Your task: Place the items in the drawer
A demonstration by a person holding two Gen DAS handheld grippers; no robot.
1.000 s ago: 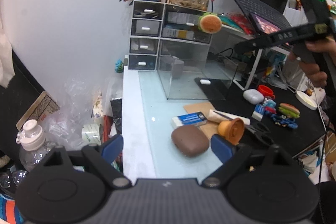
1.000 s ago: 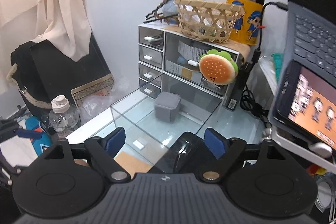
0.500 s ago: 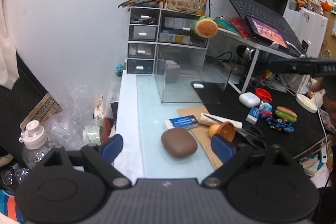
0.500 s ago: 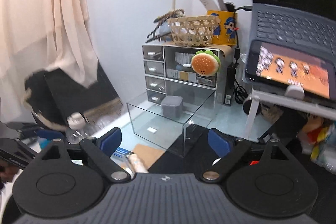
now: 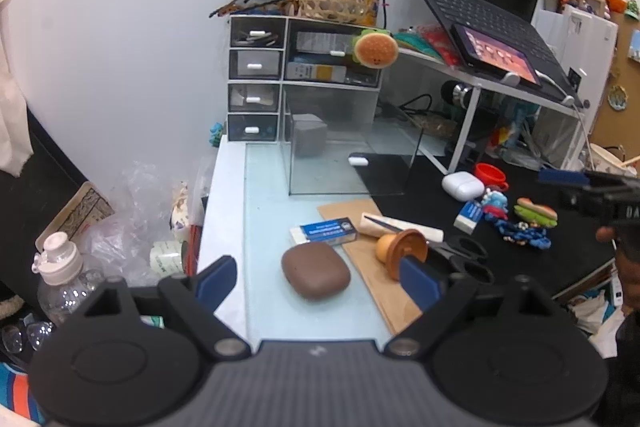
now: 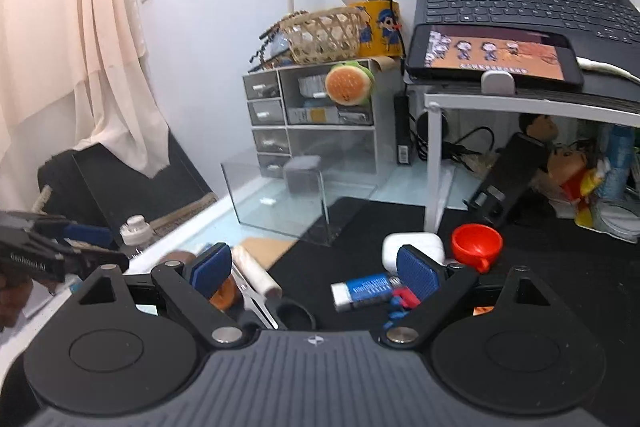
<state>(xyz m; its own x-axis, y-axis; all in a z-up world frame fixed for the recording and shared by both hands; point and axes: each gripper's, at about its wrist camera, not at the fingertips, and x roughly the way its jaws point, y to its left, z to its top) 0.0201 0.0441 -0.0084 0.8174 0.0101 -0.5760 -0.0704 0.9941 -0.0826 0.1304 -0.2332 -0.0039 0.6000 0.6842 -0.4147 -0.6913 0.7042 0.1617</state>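
Left gripper [image 5: 318,277]: hovering low over the glass desktop, blue pads spread wide, gripping nothing.
Right gripper [image 6: 314,267]: hanging above the black mat, pads likewise parted, carrying nothing.
Clear drawer [image 5: 352,163]: sitting pulled right out of the organiser [image 5: 304,79] and resting on the desktop in front of it, open at the top.
Drawer contents: holding one grey cube [image 5: 309,135] near its back wall; showing nothing else inside, as far as can be told through the glass.
Brown case [image 5: 315,275]: lying on the glass between the left pads, not touching them.
Orange cup [image 5: 402,249]: lying tipped on its side on the wooden board, just beside the right-hand pad of the left gripper.
Blue-and-white eraser [image 5: 326,231]: lying flat just behind the brown case.
White earbud case [image 6: 412,245]: sitting on the mat just beyond the right gripper's pads, beside a red cup [image 6: 476,243].
Second eraser [image 6: 366,291]: lying between the right pads, near the right one.
Toy hot dog [image 5: 536,211]: resting farther out on the mat, well apart from the drawer.
Progress: appearing early; one item in the drawer, most still waiting outside.
Remaining: picking up the loose items one at a time, lowering each into the drawer, probably sliding the drawer home afterwards.
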